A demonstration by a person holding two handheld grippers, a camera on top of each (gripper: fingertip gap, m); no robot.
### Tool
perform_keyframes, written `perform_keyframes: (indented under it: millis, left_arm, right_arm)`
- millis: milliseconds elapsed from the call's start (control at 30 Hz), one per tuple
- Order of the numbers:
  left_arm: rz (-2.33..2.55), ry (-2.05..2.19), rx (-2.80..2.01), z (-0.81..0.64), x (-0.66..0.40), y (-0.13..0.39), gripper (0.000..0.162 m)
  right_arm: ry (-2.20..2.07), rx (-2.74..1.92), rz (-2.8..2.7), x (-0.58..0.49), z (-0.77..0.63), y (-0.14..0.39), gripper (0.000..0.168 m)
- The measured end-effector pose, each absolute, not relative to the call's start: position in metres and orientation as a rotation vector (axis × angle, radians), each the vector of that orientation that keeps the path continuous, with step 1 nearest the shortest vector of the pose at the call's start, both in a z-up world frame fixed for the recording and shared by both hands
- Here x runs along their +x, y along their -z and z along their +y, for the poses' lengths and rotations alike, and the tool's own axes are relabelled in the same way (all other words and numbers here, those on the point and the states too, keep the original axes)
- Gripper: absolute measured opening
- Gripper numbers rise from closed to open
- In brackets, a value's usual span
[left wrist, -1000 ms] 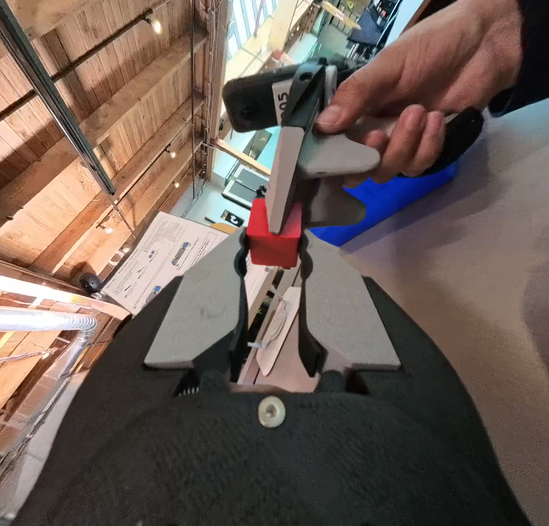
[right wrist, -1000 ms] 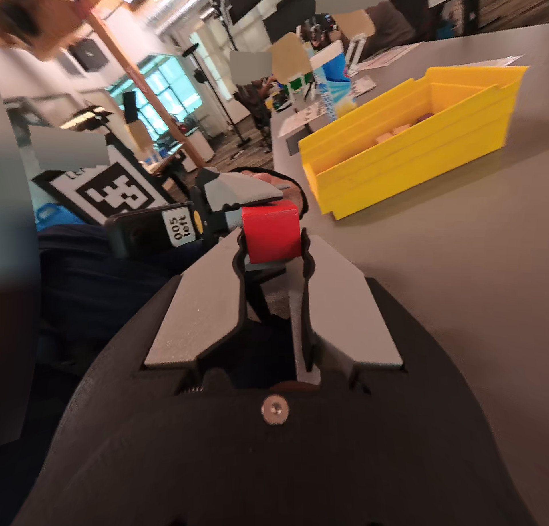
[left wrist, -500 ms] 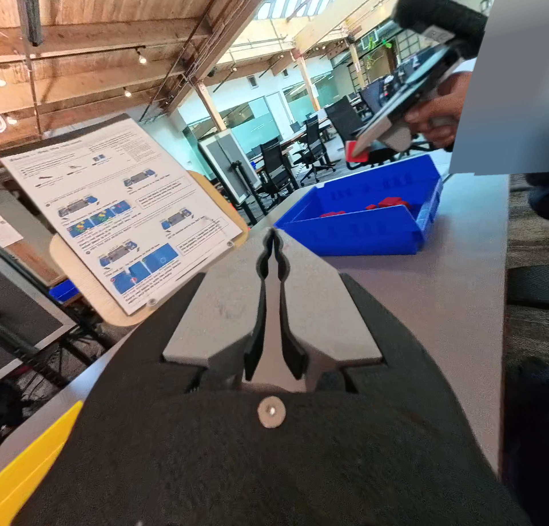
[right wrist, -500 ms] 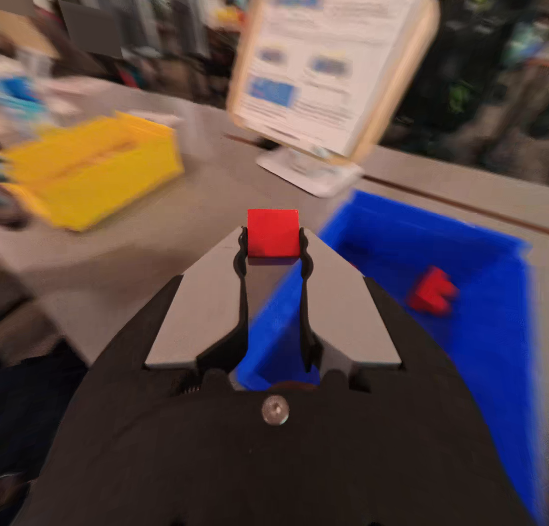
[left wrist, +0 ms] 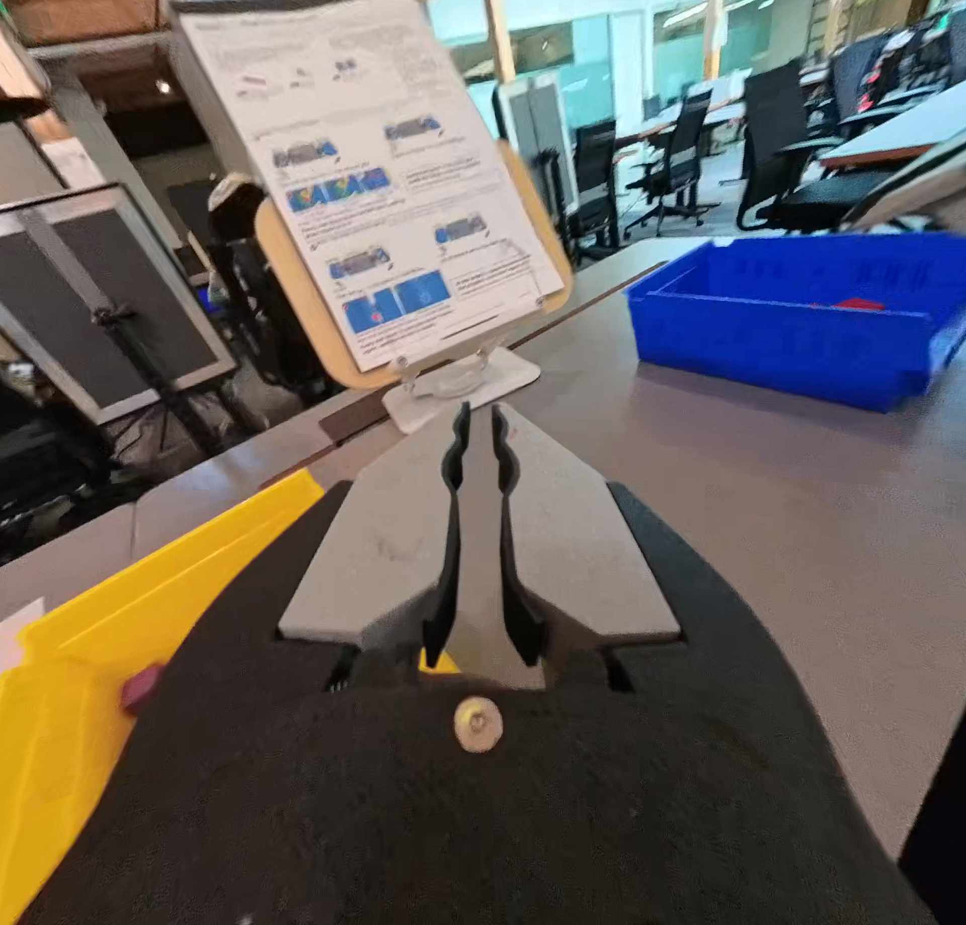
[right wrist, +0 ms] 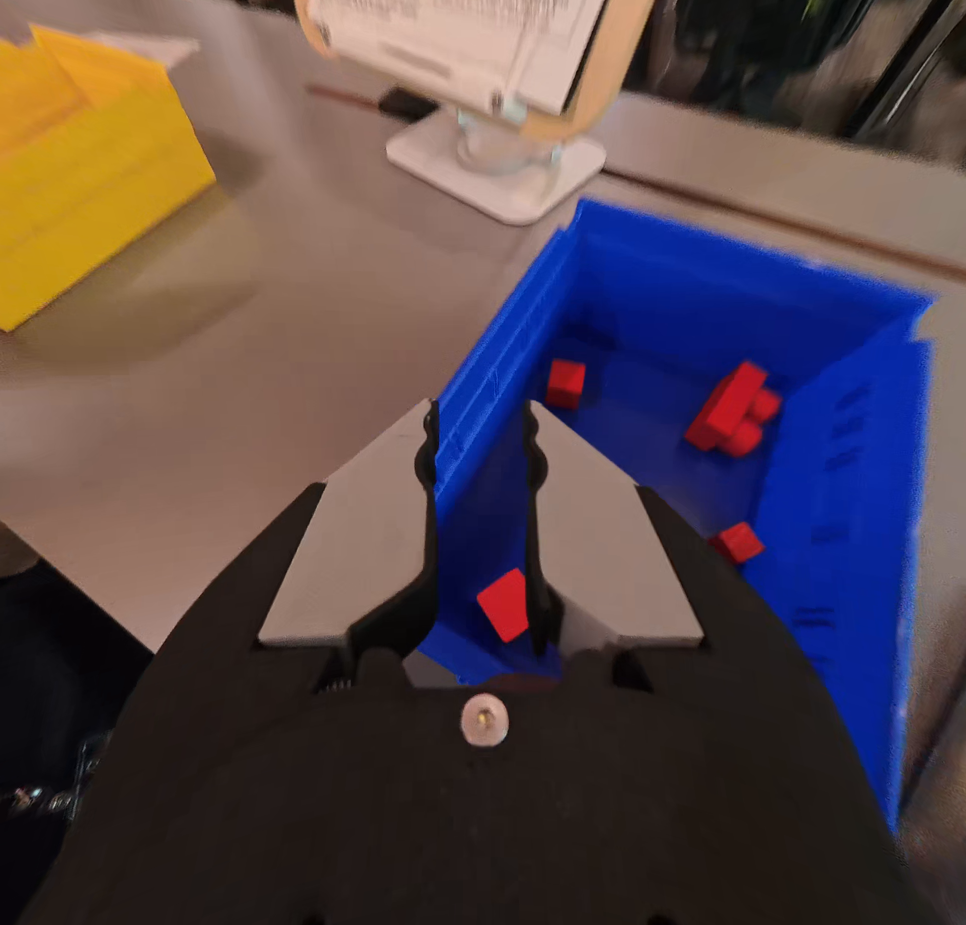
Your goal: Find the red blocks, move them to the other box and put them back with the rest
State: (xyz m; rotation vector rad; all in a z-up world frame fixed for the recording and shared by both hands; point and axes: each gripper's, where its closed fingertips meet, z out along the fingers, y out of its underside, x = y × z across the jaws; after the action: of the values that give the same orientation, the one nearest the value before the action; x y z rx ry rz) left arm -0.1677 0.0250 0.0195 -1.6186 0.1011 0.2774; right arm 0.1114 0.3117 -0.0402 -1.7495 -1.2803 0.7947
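Note:
My right gripper (right wrist: pixel 478 413) is open and empty, hovering over the near left corner of the blue bin (right wrist: pixel 847 481). A red block (right wrist: pixel 502 612) shows between its fingers, lower down inside the bin. Several other red blocks lie in the bin: a cube (right wrist: pixel 565 383), a cluster (right wrist: pixel 732 413) and one by the right wall (right wrist: pixel 737 541). My left gripper (left wrist: pixel 480 419) is empty, its fingers a narrow gap apart, above the near end of the yellow bin (left wrist: pixel 130 628). The blue bin (left wrist: pixel 784 335) stands far right in the left wrist view, with a red block (left wrist: pixel 857 304) inside.
An instruction sheet on a stand (left wrist: pixel 387 189) stands at the table's far edge between the bins; its white base (right wrist: pixel 496 173) is just beyond the blue bin. The yellow bin (right wrist: pixel 94 157) is at the left. A purple block (left wrist: pixel 138 691) lies in it. Office chairs stand behind.
My right gripper carried the red block over the blue bin and let it go; the block is now down in the bin. My left gripper swung left toward the yellow bin and parted slightly.

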Motion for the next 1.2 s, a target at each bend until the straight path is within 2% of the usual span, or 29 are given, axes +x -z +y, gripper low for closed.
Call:
perform_keyframes:
  millis: [200,333,400,467,533,567,600,633,667,767,800,833,967,1200]
  left_arm:
    - [-0.069,-0.359,-1.921,-0.015,-0.235,0.034,0.049]
    - [-0.24,-0.424,-1.911,-0.033,-0.279,0.041,0.04]
    - [-0.194,-0.416,-1.823,-0.035,-0.274,0.021,0.0]
    - [-0.116,-0.371,-1.591,-0.039,-0.249,-0.029,0.0]
    - [-0.113,-0.347,-1.414,-0.054,-0.233,-0.068,0.0]
    - [-0.138,-0.373,-1.379,-0.062,-0.234,-0.075,0.0]
    - [-0.16,-0.406,-1.368,-0.069,-0.239,-0.077,0.0]
    - [-0.171,-0.432,-1.37,-0.073,-0.245,-0.075,0.012]
    - [-0.161,-0.441,-1.387,-0.076,-0.248,-0.071,0.0]
    - [-0.154,-0.351,-1.409,-0.075,-0.25,-0.066,0.0]
    - [-0.158,-0.32,-1.402,-0.074,-0.249,-0.066,0.0]
    - [-0.168,-0.305,-1.402,-0.072,-0.249,-0.065,0.0]
    - [-0.192,-0.363,-1.463,-0.059,-0.256,-0.052,0.01]
    - [-0.14,-0.233,-1.442,-0.039,-0.231,-0.056,0.012]
  right_arm:
    - [-0.93,-1.474,-1.166,0.111,0.276,-0.029,0.016]
    - [-0.947,-1.44,-1.214,0.097,0.256,-0.03,0.017]
    - [-0.935,-1.438,-1.243,0.086,0.249,-0.024,0.018]
    - [-0.95,-1.42,-1.248,0.074,0.243,-0.022,0.026]
    - [-0.965,-1.399,-1.221,0.063,0.242,-0.023,0.053]
    - [-0.963,-1.4,-1.228,0.06,0.241,-0.02,0.055]
    - [-0.963,-1.388,-1.249,0.058,0.238,-0.019,0.019]
    - [-0.961,-1.369,-1.26,0.057,0.235,-0.019,0.0]
    - [-0.947,-1.368,-1.251,0.057,0.236,-0.021,0.0]
    - [-0.946,-1.357,-1.228,0.059,0.236,-0.026,0.003]
    - [-0.956,-1.365,-1.23,0.059,0.235,-0.026,0.022]
    - [-0.961,-1.369,-1.236,0.059,0.235,-0.025,0.034]
    - [-0.926,-1.379,-1.248,0.06,0.241,-0.019,0.029]
    - [-1.033,-1.357,-1.194,0.049,0.245,-0.018,0.03]
